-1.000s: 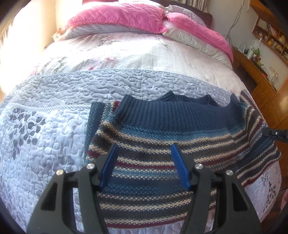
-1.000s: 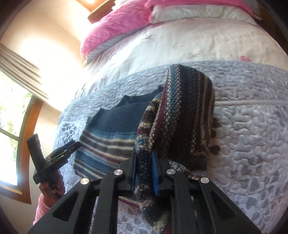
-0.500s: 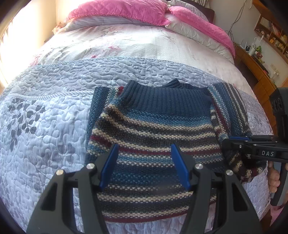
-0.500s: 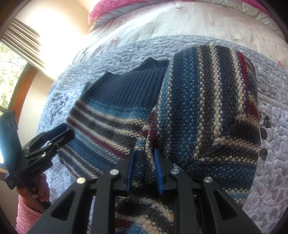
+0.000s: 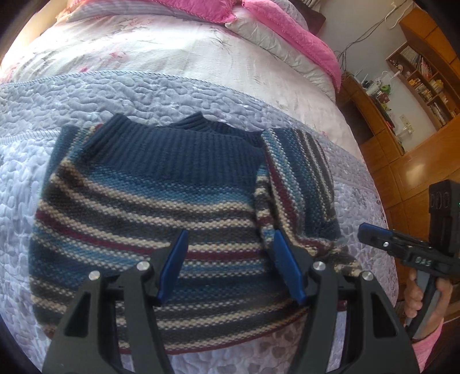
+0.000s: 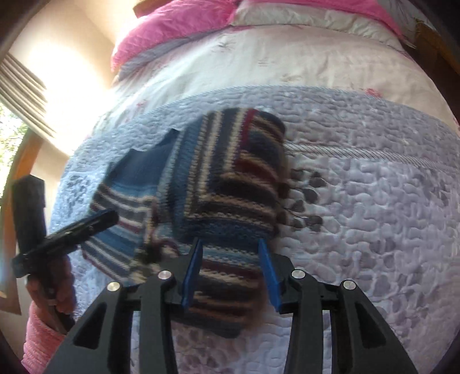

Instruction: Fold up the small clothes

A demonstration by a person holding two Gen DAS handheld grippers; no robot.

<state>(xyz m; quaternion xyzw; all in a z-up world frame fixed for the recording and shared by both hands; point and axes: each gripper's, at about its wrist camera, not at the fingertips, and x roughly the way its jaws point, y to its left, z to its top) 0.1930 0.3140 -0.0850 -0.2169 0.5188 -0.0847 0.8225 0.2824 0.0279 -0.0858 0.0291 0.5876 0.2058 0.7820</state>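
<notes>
Right gripper [image 6: 230, 270] has let go, jaws now apart; sleeve [image 5: 299, 184] lies folded across sweater [image 5: 149, 218]. Left gripper [image 5: 230, 267] open, nearer the unfolded left edge.

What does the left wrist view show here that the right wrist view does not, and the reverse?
Only the left wrist view shows the wooden bookshelf beside the bed, the sweater's ribbed navy collar in full, and the hand holding the right gripper. Only the right wrist view shows the window with its curtain, and the left gripper from the side. Both show the striped sweater lying on the grey quilt with its right sleeve folded in over the body, the pink pillows, and each camera's own fingers spread open.
</notes>
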